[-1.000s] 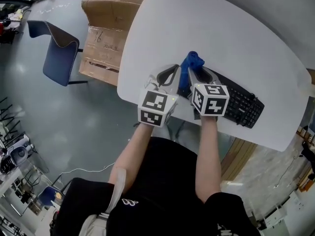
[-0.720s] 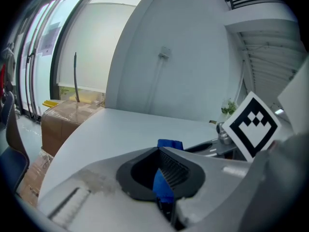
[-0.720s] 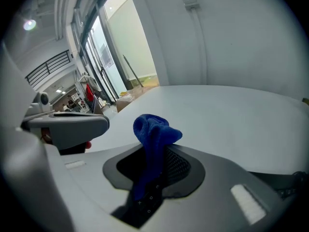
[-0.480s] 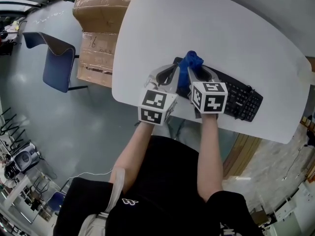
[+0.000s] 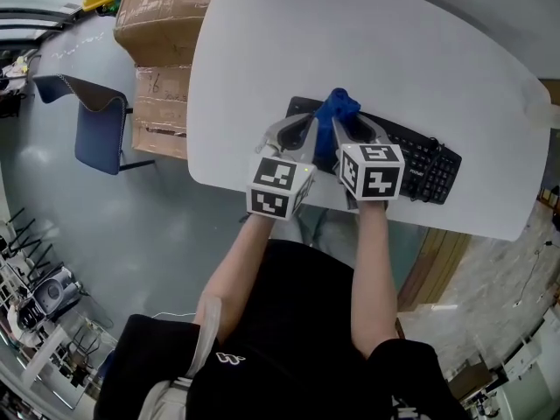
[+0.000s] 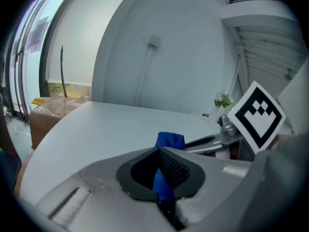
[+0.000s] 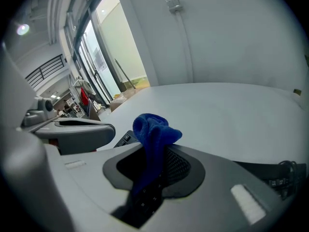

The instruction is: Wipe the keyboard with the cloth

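Observation:
A black keyboard (image 5: 422, 170) lies near the front edge of the white table (image 5: 394, 51). A blue cloth (image 5: 339, 108) is bunched over its left part. My right gripper (image 5: 346, 121) is shut on the cloth (image 7: 152, 129), which sticks up past the jaw tips and hangs down between them; keys (image 7: 124, 138) show just beside it. My left gripper (image 5: 309, 123) sits close by, its tip against the same cloth (image 6: 170, 140). A blue strip runs between its shut jaws. The left gripper (image 7: 84, 129) appears at the left of the right gripper view.
Cardboard boxes (image 5: 162, 24) and a blue chair (image 5: 101, 125) stand on the floor left of the table. The table's front edge runs just under both marker cubes. A small plant (image 6: 222, 100) stands at the table's far side.
Both grippers with the cloth have shifted a little right along the keyboard, so its left end now shows. Their hold looks unchanged.

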Demonstrator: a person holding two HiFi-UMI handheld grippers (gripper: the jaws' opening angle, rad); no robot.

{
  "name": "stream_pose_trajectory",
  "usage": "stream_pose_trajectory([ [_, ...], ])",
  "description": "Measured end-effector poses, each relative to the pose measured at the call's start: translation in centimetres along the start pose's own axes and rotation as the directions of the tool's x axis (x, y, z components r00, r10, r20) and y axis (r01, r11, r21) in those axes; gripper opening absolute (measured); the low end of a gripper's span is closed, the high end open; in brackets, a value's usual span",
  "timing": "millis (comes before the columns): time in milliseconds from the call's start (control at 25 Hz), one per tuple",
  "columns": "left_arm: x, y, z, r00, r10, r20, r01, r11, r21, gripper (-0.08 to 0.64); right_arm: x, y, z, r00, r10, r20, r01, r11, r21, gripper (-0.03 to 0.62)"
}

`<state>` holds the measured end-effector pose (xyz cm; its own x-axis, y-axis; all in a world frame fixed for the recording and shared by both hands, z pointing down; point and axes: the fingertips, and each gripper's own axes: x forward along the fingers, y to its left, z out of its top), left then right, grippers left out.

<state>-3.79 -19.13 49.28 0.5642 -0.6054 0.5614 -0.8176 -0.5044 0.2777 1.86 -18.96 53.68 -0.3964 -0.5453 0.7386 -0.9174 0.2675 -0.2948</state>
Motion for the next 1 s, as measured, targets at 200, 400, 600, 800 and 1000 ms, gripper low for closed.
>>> stream_pose_trajectory([
  [200, 1.0, -1.6, -0.8, 0.999, -0.023, -0.032, 0.024, 1.0, 0.012, -0.002, -1.2, -1.7, -0.7, 1.0, -0.018, 0.006, 0.018, 1.0, 0.026, 0.101],
  [400, 2.0, -3.4, -1.2, 0.998, -0.046, -0.049, 0.048, 0.998, 0.027, -0.002, -2.5, -3.5, -1.4, 0.999, -0.043, 0.01, 0.043, 0.998, 0.037, 0.101],
  [600, 3.0, -5.5, -1.0, 0.995, -0.073, -0.062, 0.076, 0.996, 0.037, -0.002, -3.9, -5.5, -1.9, 0.997, -0.07, 0.011, 0.069, 0.997, 0.046, 0.101],
  [800, 4.1, -7.3, -1.2, 0.993, -0.094, -0.076, 0.099, 0.994, 0.056, -0.002, -5.3, -7.6, -2.4, 0.995, -0.099, 0.013, 0.098, 0.993, 0.059, 0.101],
  [1000, 5.1, -9.2, -1.3, 0.989, -0.116, -0.094, 0.122, 0.99, 0.067, -0.002, -6.7, -9.7, -3.0, 0.992, -0.123, 0.016, 0.122, 0.99, 0.074, 0.1],
])
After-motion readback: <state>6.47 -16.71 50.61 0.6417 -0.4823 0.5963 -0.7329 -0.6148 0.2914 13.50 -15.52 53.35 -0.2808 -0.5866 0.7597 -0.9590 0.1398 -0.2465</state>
